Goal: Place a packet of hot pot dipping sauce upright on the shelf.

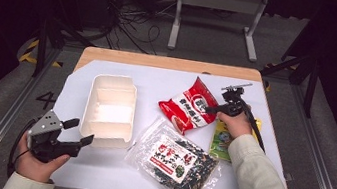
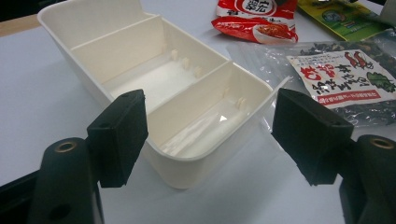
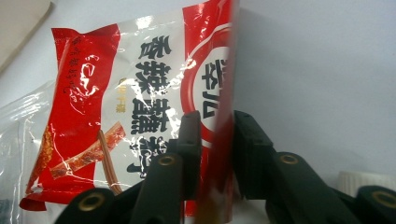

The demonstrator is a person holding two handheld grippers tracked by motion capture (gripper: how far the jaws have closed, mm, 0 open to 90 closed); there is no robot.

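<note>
Right gripper point(image 3: 217, 135) pinches the red bag's point(image 1: 188, 105) edge; left gripper point(image 1: 81, 132) gapes empty. Lift gently toward the box point(image 1: 109, 110) at nine o'clock.

On my feed I see a white plastic divided tray point(image 1: 109, 111), a clear bag of dark seaweed point(image 1: 176, 160) and a green flat packet point(image 1: 222, 139) lying on the white-covered wooden desk point(image 1: 171, 63).

Light falls from above onto the white surface point(image 1: 95, 164), bright at its middle, while the floor around it sinks into near black. The white tray point(image 1: 108, 110) is overexposed inside. Glare streaks the red packet point(image 3: 116, 107) in the right gripper view, where the tool's jaws blur. All pictures look soft and grainy.
</note>
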